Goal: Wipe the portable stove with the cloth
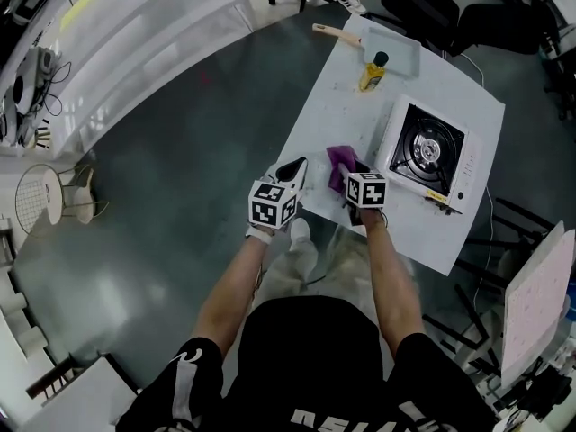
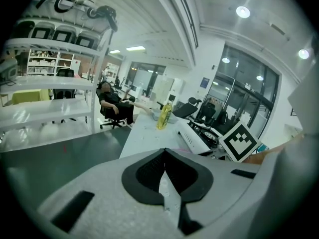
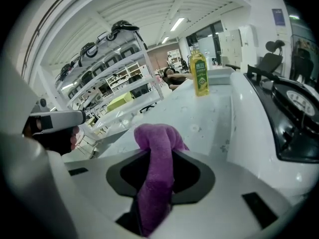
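Cloth hangs in right claw near portable stove, label unreadable.

Fuzzy purple terry cloth, matt pale plastic right gripper, glossy white enamelled metal stove with black burner top, matt speckled white table under the stove, clear yellowish plastic bottle beyond the stove, glossy dark floor.

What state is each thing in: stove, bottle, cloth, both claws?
stove: flat on the table, burner bare, no flame seen.
bottle: upright, capped.
cloth: bunched, pinched and sticking out past the tips, not on the stove.
right claw: shut on the cloth.
left claw: shut, empty.
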Demonstrator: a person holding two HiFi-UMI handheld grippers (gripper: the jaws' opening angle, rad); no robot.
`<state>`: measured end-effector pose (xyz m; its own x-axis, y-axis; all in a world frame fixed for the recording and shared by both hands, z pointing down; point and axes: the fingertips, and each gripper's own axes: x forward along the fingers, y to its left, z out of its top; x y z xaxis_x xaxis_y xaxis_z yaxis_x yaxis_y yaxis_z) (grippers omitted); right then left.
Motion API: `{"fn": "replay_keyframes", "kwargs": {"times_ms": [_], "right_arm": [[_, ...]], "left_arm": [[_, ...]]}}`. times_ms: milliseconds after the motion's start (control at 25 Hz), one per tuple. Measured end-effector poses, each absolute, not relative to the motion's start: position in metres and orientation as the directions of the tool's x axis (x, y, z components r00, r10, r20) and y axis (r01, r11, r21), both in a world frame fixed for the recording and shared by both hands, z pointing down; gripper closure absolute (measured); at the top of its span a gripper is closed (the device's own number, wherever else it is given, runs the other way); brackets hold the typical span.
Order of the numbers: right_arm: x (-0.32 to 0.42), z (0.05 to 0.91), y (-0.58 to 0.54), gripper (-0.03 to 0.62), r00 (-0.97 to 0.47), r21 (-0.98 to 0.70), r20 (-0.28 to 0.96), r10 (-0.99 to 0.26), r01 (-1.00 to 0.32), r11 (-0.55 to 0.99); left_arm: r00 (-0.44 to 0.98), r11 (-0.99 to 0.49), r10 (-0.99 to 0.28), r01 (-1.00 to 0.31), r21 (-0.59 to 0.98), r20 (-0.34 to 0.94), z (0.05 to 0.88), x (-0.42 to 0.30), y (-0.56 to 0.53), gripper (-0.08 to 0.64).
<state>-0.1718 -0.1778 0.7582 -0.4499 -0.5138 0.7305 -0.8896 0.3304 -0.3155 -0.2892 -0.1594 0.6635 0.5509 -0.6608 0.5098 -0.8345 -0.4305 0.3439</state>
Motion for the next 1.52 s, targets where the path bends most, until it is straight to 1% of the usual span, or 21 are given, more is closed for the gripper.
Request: {"fn": "replay_keyframes", "kwargs": {"times_ms": [320,520,720,1000,1360,1520], "right_arm": [[-0.177,0.781,-0.179,0.476,-0.449,-0.321,0.763,-0.466,-0.888,0.329],[-0.181,0.782,-0.179,0.460,-0.486,-0.376,0.749,-0.450,-0.872,0.315],[-0.183,0.773,-0.177,0.433,-0.501,-0.401,0.733,-0.461,-0.865,0.301],[-0.165,0.732,-0.180,0.428,-0.472,-0.381,0.697,-0.540,-0.882,0.279],[-0.128,0.641,-0.160,0.430,-0.420,-0.390,0.582,-0.696,-0.895,0.215],[-0.100,0.604,-0.143,0.459,-0.369,-0.368,0.536,-0.759,-0.911,0.183]], "left_arm": [[0.543,-0.418,-0.652,-0.840,0.347,0.529,0.675,-0.293,-0.160,0.554],[0.538,-0.408,-0.658,-0.843,0.351,0.526,0.673,-0.296,-0.163,0.554],[0.543,-0.417,-0.664,-0.840,0.348,0.514,0.664,-0.298,-0.166,0.554],[0.541,-0.417,-0.684,-0.840,0.347,0.488,0.640,-0.301,-0.167,0.554],[0.558,-0.441,-0.705,-0.828,0.346,0.439,0.588,-0.291,-0.163,0.554],[0.573,-0.449,-0.707,-0.816,0.363,0.415,0.567,-0.280,-0.158,0.554]]}}
